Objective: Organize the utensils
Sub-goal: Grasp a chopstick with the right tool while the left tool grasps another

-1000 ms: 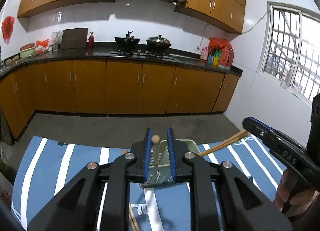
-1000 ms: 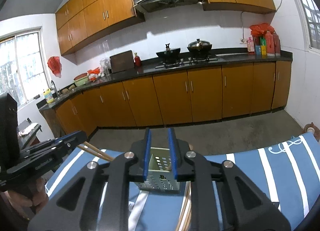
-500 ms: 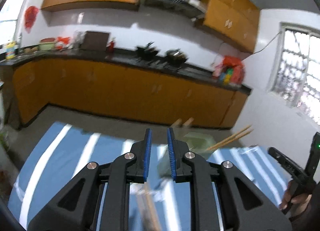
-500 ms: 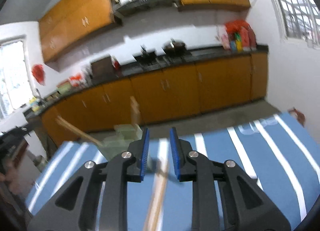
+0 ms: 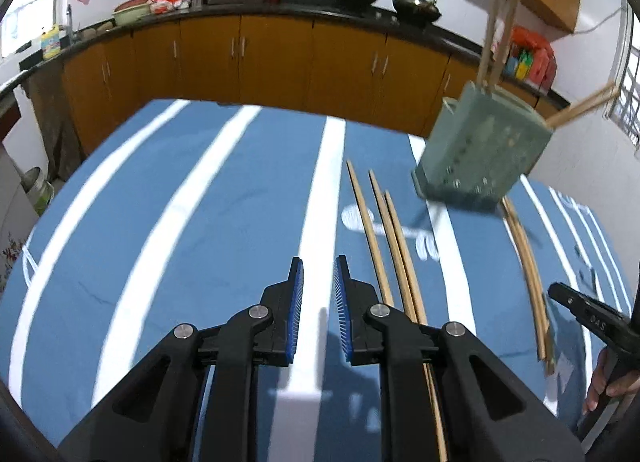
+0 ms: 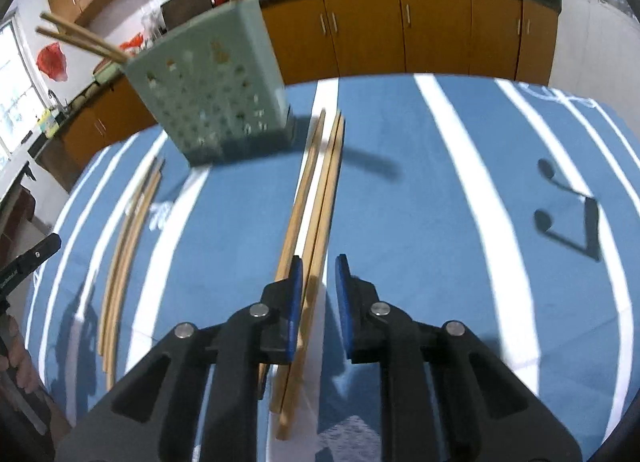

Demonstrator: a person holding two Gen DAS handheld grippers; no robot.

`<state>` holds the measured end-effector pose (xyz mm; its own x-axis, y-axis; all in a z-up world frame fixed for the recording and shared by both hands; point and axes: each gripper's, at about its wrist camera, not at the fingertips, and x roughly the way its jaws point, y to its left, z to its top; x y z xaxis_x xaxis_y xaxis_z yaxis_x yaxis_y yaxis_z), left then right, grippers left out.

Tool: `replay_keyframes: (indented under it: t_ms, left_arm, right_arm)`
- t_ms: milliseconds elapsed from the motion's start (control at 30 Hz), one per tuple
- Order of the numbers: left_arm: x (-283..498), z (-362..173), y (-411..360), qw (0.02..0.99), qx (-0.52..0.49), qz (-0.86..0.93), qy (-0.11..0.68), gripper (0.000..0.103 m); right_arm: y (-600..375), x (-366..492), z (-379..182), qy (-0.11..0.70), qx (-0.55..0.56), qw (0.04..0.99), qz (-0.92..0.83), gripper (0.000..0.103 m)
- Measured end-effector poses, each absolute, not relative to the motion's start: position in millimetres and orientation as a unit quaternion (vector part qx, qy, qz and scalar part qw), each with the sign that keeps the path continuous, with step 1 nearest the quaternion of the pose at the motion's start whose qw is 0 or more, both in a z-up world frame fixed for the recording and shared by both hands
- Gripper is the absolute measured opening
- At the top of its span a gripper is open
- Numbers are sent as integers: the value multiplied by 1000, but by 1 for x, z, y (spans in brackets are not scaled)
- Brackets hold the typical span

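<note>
On the striped desk the perforated holder stands beyond two chopstick bundles, so steer the right gripper, its narrow jaws closing but not yet gripping, squarely astride the near bundle, while the left gripper, narrowly parted, holds nothing.

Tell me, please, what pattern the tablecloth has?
Blue with white stripes and white music-note motifs; clearest in the left wrist view.
</note>
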<state>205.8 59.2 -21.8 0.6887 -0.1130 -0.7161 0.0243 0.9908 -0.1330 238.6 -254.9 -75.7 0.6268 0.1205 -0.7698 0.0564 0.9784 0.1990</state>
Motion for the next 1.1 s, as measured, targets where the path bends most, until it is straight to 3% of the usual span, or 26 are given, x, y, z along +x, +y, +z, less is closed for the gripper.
replay_keyframes:
  t_ms: [733, 833, 1100]
  left_arm:
    - [205, -48, 36, 901, -44, -73, 425, 17]
    - [205, -51, 34, 899, -47, -79, 428, 17]
    - [202, -53, 24, 895, -50, -105, 430, 17]
  right_arm:
    - [-246, 240, -81, 430, 55, 901, 4, 16]
    - [-249, 242, -81, 430, 43, 902, -21, 8]
    - [-273, 241, -82, 426, 74, 900, -50, 8]
